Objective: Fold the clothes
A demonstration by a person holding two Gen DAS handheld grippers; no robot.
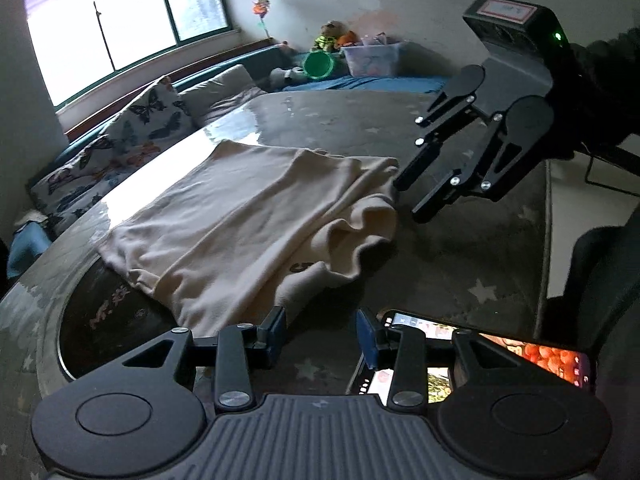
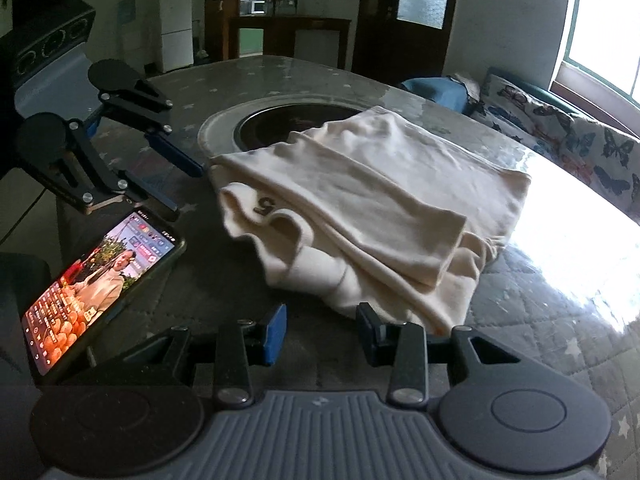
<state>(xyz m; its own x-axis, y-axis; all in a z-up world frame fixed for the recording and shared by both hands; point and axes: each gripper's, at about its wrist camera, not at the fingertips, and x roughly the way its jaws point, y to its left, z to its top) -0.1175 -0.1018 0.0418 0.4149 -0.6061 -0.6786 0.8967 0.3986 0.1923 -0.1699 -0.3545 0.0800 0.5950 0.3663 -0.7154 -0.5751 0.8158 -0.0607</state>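
- The cream knitted garment (image 2: 360, 208), folded in layers, lies on the grey star-patterned quilted table cover (image 2: 540, 320), partly over a dark round inset (image 2: 288, 124).
- The left gripper (image 1: 322, 334) hangs partly open, holding nothing.
- The right gripper (image 2: 322, 330) likewise stands partly open and empty, just beside the garment's near edge.
- A lit smartphone (image 2: 96, 288) rests nearby.

Garment (image 2: 360, 216): lies folded on the counter (image 2: 540, 320), its far edge over the round recess (image 2: 296, 120) set in the counter.
Phone (image 2: 96, 284): on the counter, left of the garment, apart from it.
Left gripper (image 2: 184, 184): above the phone, just left of the garment.
Right gripper (image 1: 408, 196): at the garment's right edge.
Cushions (image 1: 132, 132): on the bench beyond the counter, below the window (image 1: 120, 20).
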